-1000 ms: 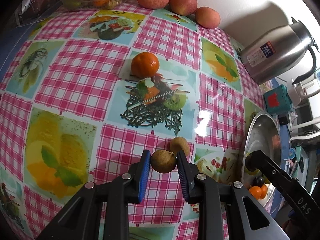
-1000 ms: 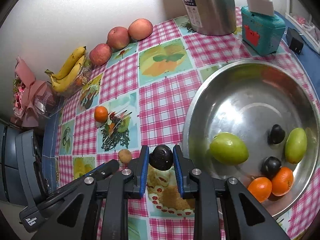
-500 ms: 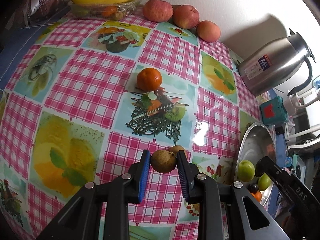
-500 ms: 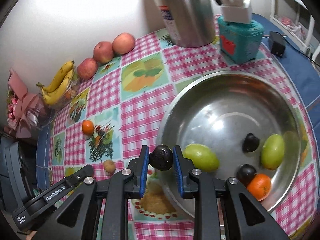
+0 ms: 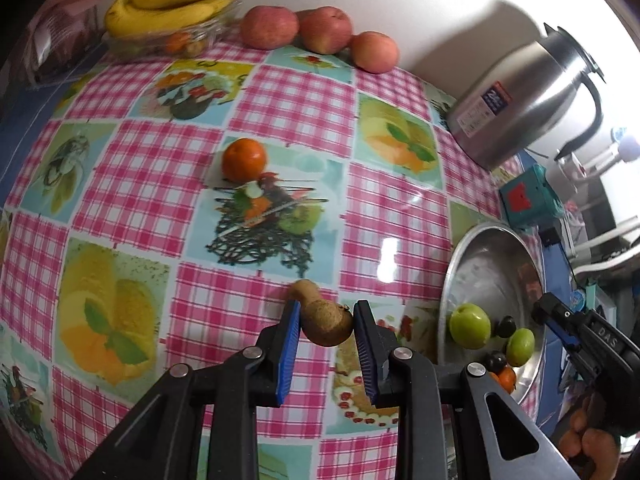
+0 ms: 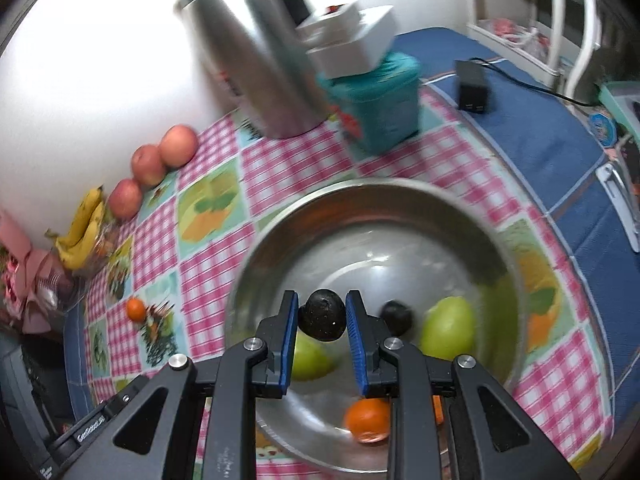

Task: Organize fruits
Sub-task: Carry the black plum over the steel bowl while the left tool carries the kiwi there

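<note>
My left gripper (image 5: 326, 316) is shut on a brown kiwi (image 5: 327, 324), lifted above the checked tablecloth. A second brown kiwi (image 5: 305, 293) lies on the cloth just behind it. My right gripper (image 6: 322, 314) is shut on a dark plum (image 6: 322, 315) and hangs over the steel bowl (image 6: 400, 196). In the bowl lie two green fruits (image 6: 448, 326), another dark plum (image 6: 396, 317) and an orange (image 6: 368, 420). In the left wrist view the bowl (image 5: 452, 272) is at the right, with the right gripper (image 5: 554, 314) above its far side. A loose orange (image 5: 244, 159) sits mid-table.
Three apples (image 5: 326, 29) and a banana bunch (image 5: 176, 2) on a clear tray line the wall. A steel kettle (image 5: 520, 92) and a teal box (image 5: 528, 196) stand behind the bowl. A black adapter (image 6: 474, 84) with cable lies on the blue cloth.
My right gripper has carried the dark plum from over the tablecloth to above the bowl. My left gripper has risen with the kiwi, away from the second kiwi.
</note>
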Motion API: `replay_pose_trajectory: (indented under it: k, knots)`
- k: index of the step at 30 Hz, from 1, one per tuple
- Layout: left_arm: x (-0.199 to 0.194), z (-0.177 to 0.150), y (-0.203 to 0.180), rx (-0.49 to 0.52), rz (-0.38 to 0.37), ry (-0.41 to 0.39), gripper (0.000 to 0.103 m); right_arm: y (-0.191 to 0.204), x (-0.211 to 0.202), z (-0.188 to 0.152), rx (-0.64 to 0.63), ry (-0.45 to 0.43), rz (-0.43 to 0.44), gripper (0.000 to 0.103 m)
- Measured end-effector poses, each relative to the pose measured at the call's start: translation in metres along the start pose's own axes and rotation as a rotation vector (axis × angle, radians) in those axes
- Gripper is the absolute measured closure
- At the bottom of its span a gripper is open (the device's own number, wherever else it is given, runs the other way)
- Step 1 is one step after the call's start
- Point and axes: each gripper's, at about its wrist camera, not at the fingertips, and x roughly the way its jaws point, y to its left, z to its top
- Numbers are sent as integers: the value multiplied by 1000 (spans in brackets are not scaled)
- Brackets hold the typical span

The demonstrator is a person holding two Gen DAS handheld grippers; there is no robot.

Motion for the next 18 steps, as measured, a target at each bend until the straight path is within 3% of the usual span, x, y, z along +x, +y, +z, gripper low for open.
replay_pose_trajectory:
  k: [13,18]
  knots:
    - [13,-24,-106,253,-46,25,74,-51,0,11,115,-14,-21,78]
    - [27,-39,-128,334,-56,43,74,-61,-1,12,147,-39,-12,77]
